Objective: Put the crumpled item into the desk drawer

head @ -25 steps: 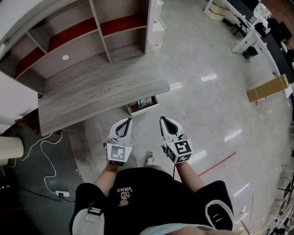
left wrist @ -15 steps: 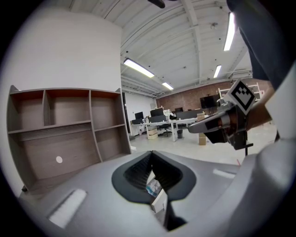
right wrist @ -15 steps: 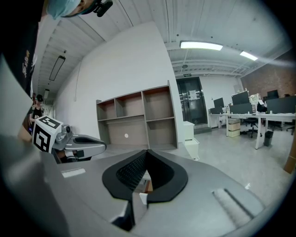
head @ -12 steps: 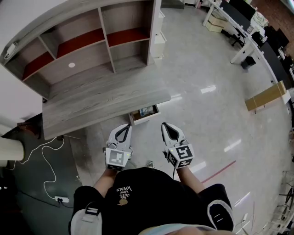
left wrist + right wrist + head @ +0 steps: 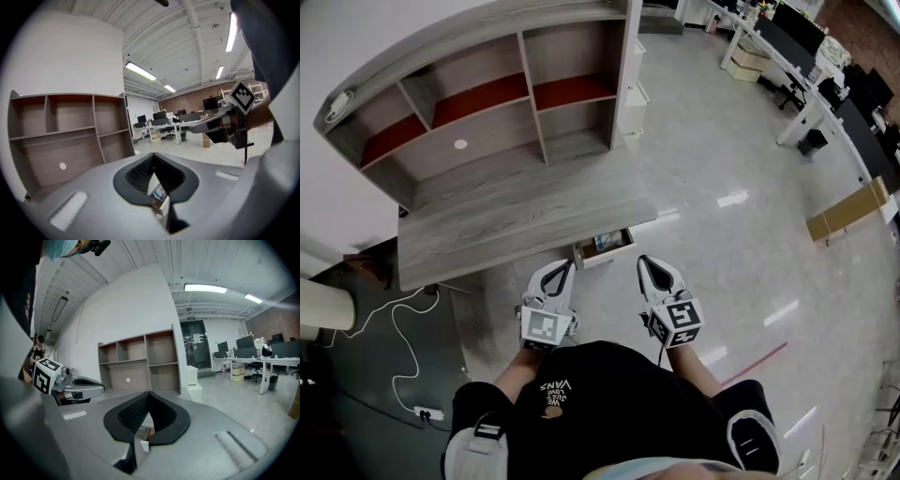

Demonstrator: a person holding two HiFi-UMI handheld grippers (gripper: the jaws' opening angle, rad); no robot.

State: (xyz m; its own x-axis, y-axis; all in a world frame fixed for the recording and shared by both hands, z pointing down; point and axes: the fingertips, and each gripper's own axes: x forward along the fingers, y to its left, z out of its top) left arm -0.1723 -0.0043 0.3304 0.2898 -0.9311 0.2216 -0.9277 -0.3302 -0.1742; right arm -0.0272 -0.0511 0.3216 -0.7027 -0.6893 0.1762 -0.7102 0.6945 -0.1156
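A white cable (image 5: 398, 323) runs across the dark floor at far left to a power strip (image 5: 422, 412). To its right stands the bench (image 5: 516, 220), a grey wood-grain top with a shelf unit (image 5: 487, 103) on its far side; the upper shelves are red.

The drawer (image 5: 602, 257) is pulled out under the near right corner of the bench. A pale blue-and-white item (image 5: 607, 242) lies inside it; its exact shape cannot be made out at this size.

The left hand-held gripper (image 5: 566, 267) is held level just near the drawer, to its left. Its jaws meet at the tips with nothing between them (image 5: 153, 154). Its marker cube (image 5: 540, 326) faces up.

The right hand-held gripper (image 5: 644, 262) is beside the left one and apart from it, just right of the drawer. Its jaws are closed and empty (image 5: 149, 393). Neither hand-held gripper touches the drawer or the item.

At right, the grey floor carries a red line (image 5: 755, 361). A cardboard box (image 5: 848, 199) and office desks (image 5: 806, 56) stand well apart at far right.
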